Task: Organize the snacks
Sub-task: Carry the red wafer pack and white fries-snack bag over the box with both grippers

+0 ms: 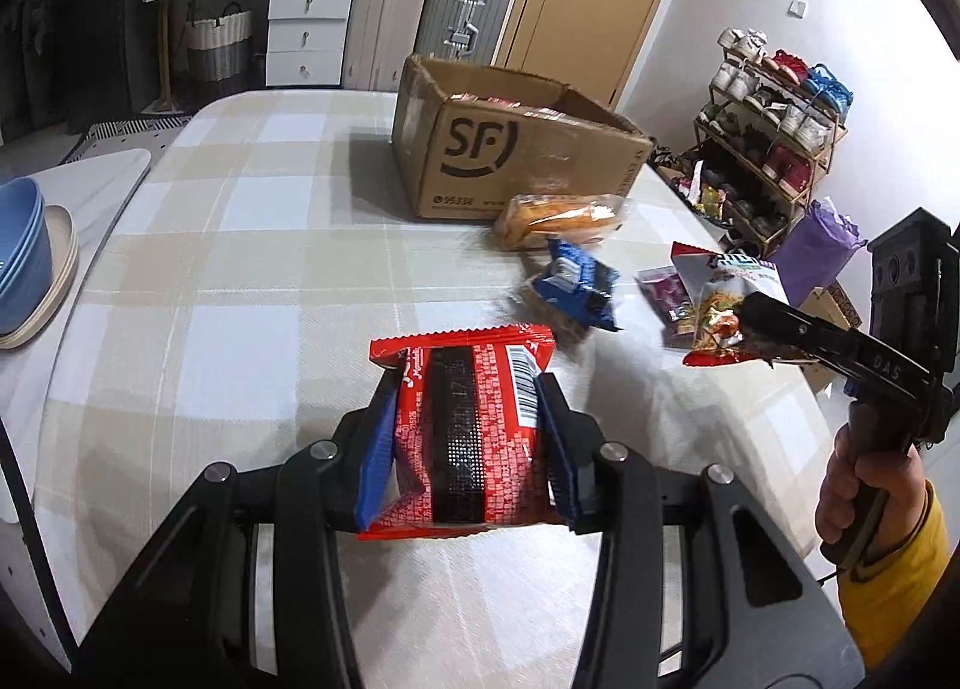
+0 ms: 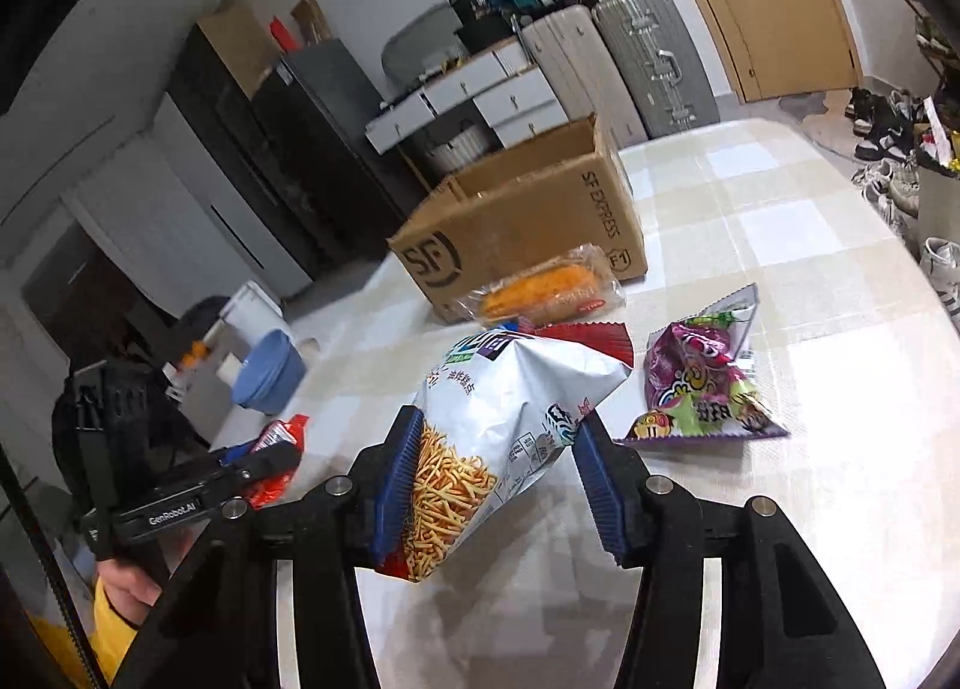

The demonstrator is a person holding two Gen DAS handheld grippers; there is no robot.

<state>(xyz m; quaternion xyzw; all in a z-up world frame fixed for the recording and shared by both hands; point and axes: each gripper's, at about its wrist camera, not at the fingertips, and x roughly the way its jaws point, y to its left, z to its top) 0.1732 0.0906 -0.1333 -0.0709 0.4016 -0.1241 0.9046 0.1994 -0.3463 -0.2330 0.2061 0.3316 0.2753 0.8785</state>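
My left gripper (image 1: pixel 465 389) is shut on a red snack packet (image 1: pixel 462 437), held barcode side up above the checked tablecloth (image 1: pixel 240 269). My right gripper (image 2: pixel 501 422) is shut on a silver bag of potato sticks (image 2: pixel 504 383), lifted off the table; the left wrist view shows that bag (image 1: pixel 729 293) at the right gripper's tip (image 1: pixel 756 320). An open SF cardboard box (image 1: pixel 528 149) stands at the far side with snacks inside. In front of it lie an orange bread packet (image 1: pixel 558 218), a blue packet (image 1: pixel 579 284) and a purple candy bag (image 2: pixel 696 389).
Blue bowls (image 1: pixel 18 251) stacked on a beige plate sit at the table's left edge. A shoe rack (image 1: pixel 774 125) and a purple bag (image 1: pixel 810 251) stand beyond the right edge. Suitcases (image 1: pixel 462 11) and drawers stand behind the table. A hand in a yellow sleeve (image 1: pixel 888 557) holds the right gripper.
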